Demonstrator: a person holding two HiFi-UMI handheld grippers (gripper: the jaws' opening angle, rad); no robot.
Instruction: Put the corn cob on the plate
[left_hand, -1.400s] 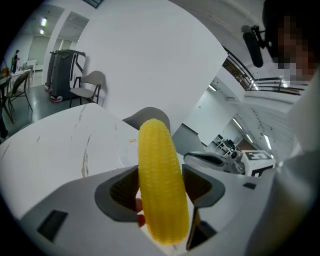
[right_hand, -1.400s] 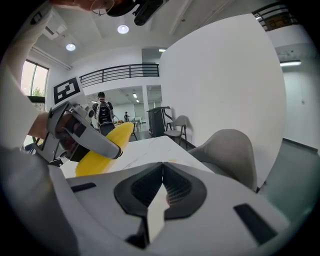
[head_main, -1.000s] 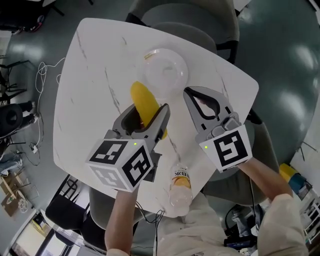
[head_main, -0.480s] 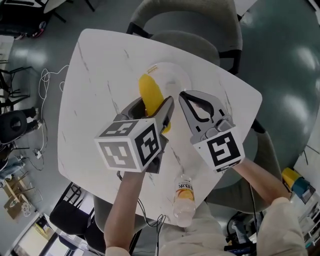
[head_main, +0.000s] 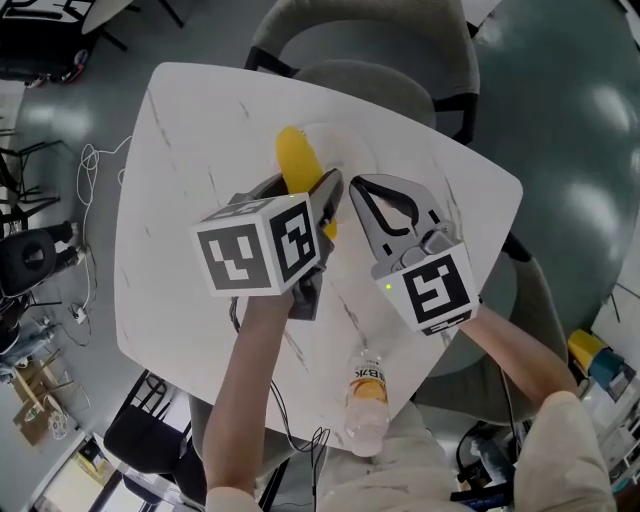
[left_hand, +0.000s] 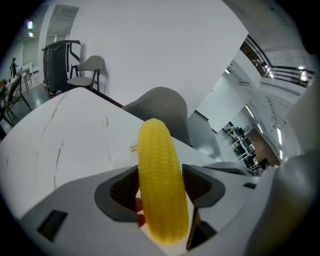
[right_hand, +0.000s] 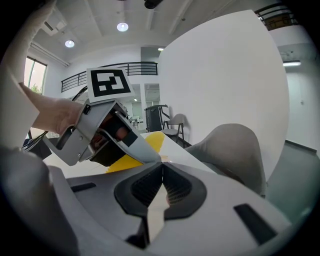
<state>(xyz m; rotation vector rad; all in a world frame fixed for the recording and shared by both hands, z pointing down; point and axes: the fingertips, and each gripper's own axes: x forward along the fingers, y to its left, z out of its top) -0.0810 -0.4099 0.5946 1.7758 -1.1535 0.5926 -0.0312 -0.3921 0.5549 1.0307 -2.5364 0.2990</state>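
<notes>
The corn cob (head_main: 297, 165) is off the table, clamped across its lower half by the left gripper (head_main: 305, 195). In the left gripper view the ribbed pads press on both flanks, and the cob's blunt tip stands well past the jaws. In the head view its free end hangs over the near rim of the clear plate (head_main: 365, 150). The plate is transparent against the white marble table (head_main: 190, 130), so its exact outline is hard to trace, and the cob may sit a little short of the centre.

The step in hand looks like the final carry and set-down. To do it well:
- Bring the cob on until its middle is over the middle of the plate.
- Tip it level and lower it until it nearly rests on the plate.
- Only then part the jaws, since a round cob let go from height would likely roll off the shallow rim.

The right gripper (head_main: 362, 185) sits just beside the left one. Its jaws are pressed together on nothing, and it should stay clear.

By count there are one cob, one plate and two grippers. One capped drinks bottle (head_main: 365, 395) lies at the table's near edge, and one grey chair (head_main: 375, 40) stands at the far side.
</notes>
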